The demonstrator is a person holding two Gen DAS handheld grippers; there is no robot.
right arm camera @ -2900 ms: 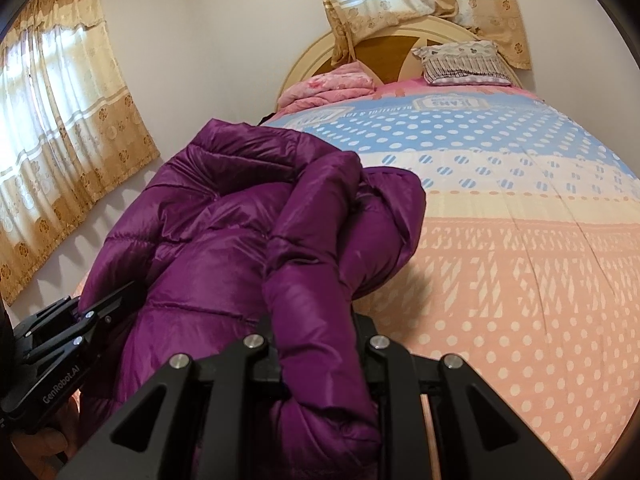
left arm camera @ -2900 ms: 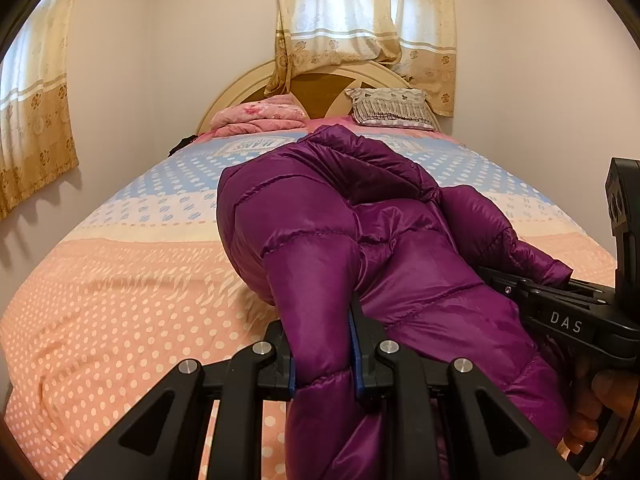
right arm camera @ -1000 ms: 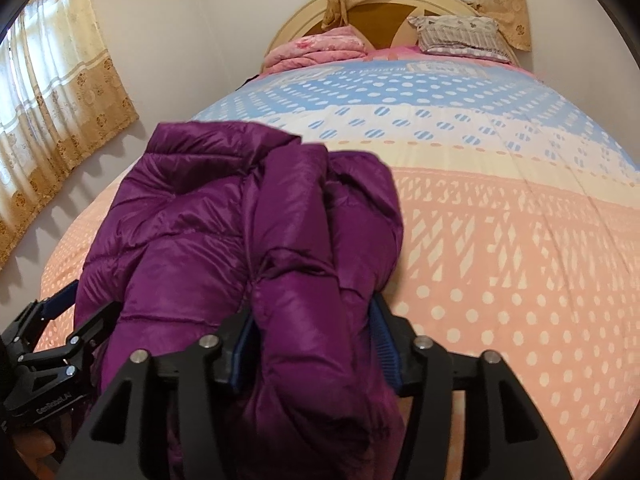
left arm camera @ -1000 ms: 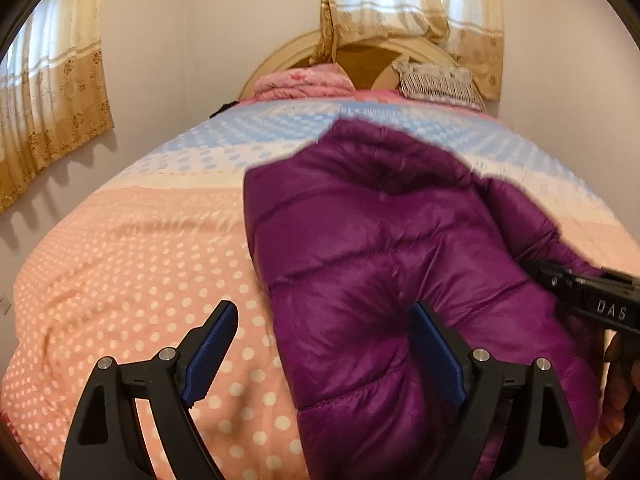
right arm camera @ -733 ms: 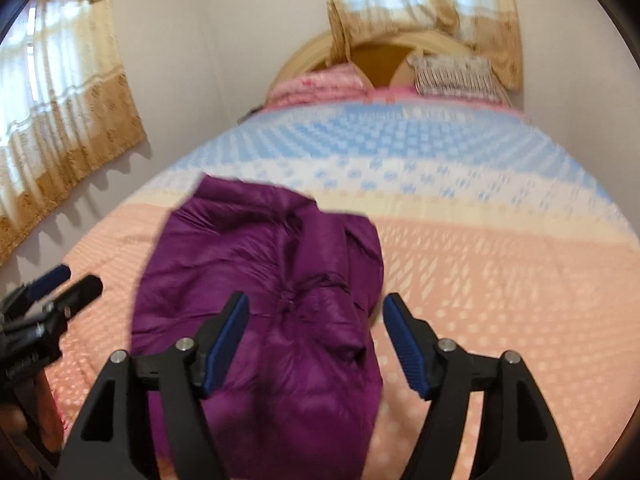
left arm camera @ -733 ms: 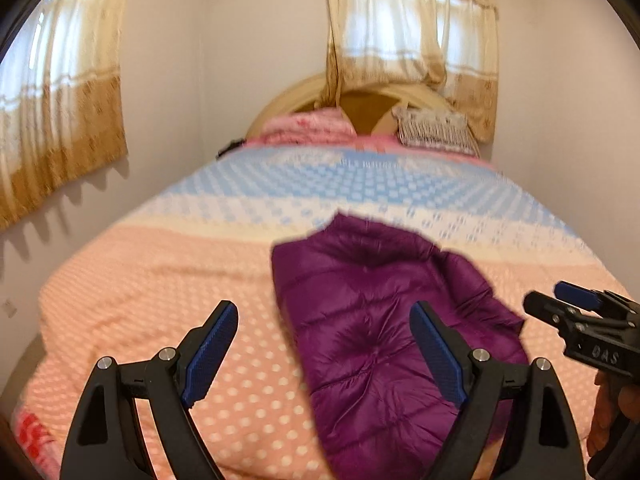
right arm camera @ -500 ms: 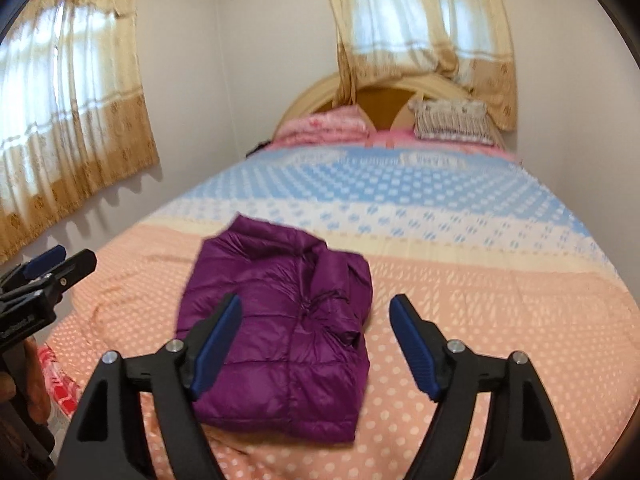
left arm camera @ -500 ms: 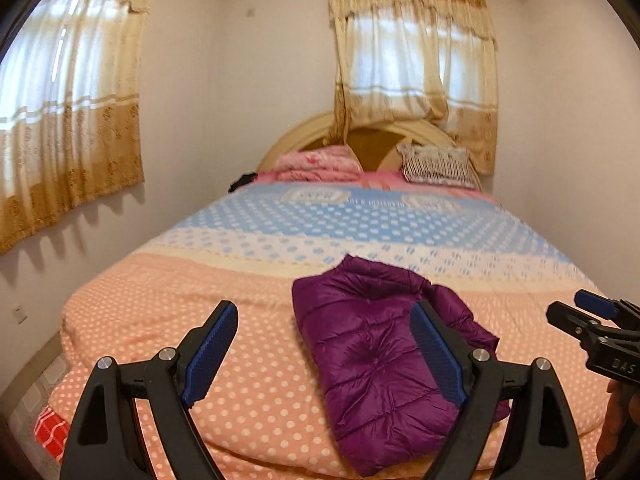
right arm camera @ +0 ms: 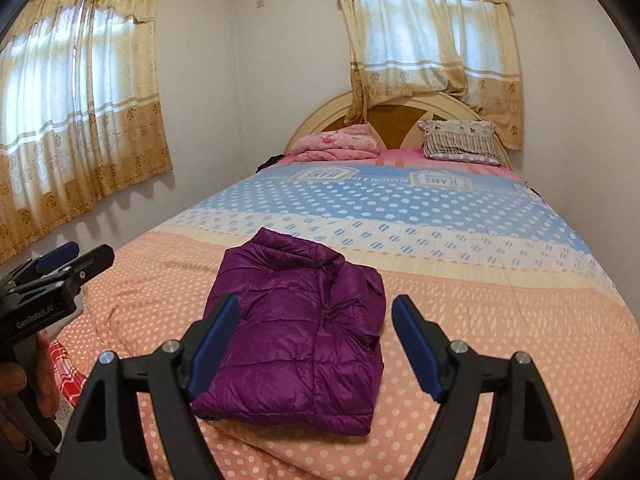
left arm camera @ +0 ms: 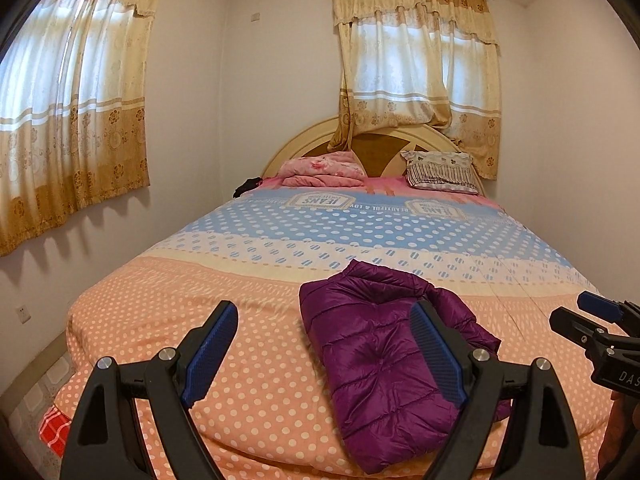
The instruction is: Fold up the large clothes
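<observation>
- The purple down jacket (right arm camera: 296, 332) lies folded in a compact, almost rectangular packet on the bed (right arm camera: 500, 288), on the peach dotted part of the quilt, close to the foot edge of the bed.
- The left gripper (left arm camera: 324, 344) hangs above the foot edge of the bed with its jaws spread wide, and nothing is between them; the jacket is only seen behind its right finger.
- The right gripper (right arm camera: 316, 340) has just been opening its jaws, and now they stand wide with nothing between them; the jacket is below and beyond them, not touched.
- Risk, in my judgement: the filling is puffy and the shell is slippery, so the folded layers can spring up and the packet can open by itself.
- Risk: the sleeve side, toward the middle of the bed, already bulges and is not flat; if nobody presses it, it may slide out of the fold.
- Risk: the near end of the jacket is just beside the foot edge of the bed, so a small push from a gripper can send it over the edge.
- Material: the jacket shell is glossy and smooth, with stitched quilting lines that make soft padded bands.
- Material: the quilt looks matte, with white dots on peach near the jacket and blue and cream bands toward the headboard (right arm camera: 320, 120).
- The gripper fingers are hard black plastic with blue ribbed pads (right arm camera: 214, 340).
</observation>
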